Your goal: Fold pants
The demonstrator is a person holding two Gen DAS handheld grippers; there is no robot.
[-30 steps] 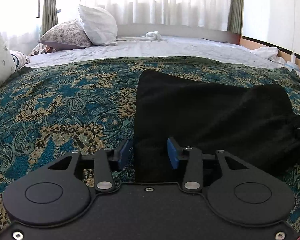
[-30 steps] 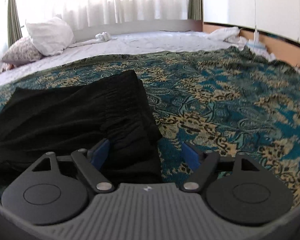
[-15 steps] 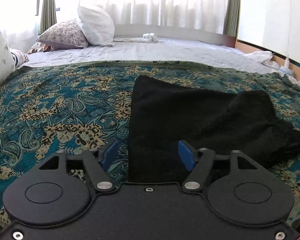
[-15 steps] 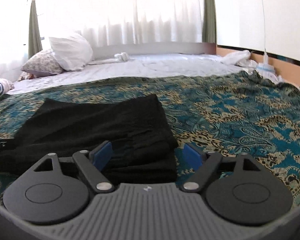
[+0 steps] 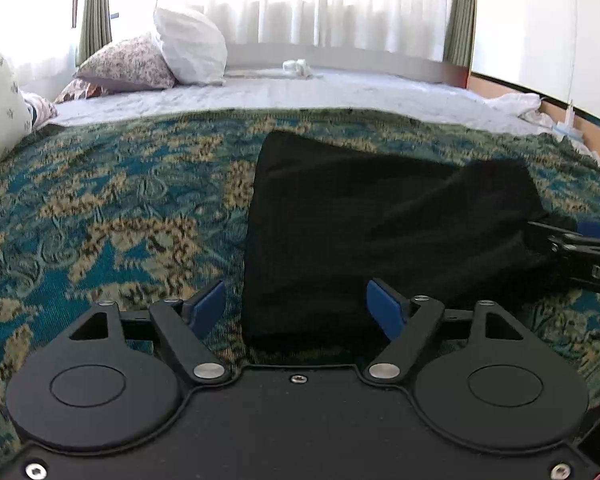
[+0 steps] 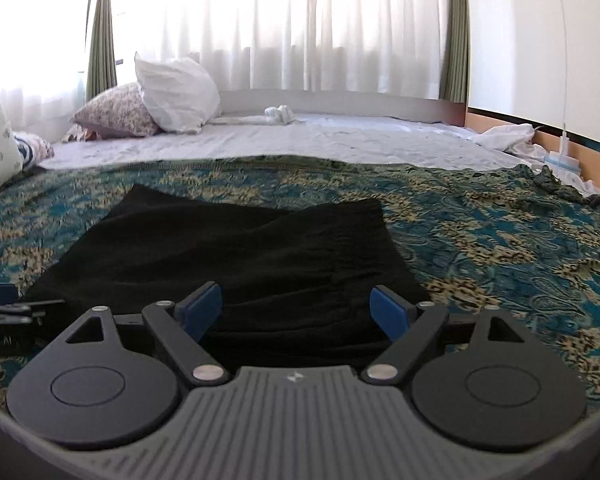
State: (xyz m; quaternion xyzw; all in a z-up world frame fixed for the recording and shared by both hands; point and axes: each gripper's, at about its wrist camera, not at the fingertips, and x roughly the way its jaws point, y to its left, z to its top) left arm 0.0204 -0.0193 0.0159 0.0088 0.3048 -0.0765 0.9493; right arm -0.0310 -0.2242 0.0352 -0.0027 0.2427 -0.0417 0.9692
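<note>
Left gripper (image 5: pixel 296 310) jaws opening, holding nothing, over folded black pants (image 5: pixel 380 232) at frame centre; right gripper (image 6: pixel 296 312) wide open, empty, above patterned bedspread (image 6: pixel 500 248)

Left hand-held gripper (image 5: pixel 296 312) opening; right hand-held gripper (image 6: pixel 296 310) wide (nothing pinched).

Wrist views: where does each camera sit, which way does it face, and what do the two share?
Left wrist: behind the left gripper, jaws opening, over the black pants' left edge; right gripper at frame right.
Right wrist: behind the open right gripper, over the pants' right end.
Shared: pants, patterned bedspread, white pillow, curtains.
</note>
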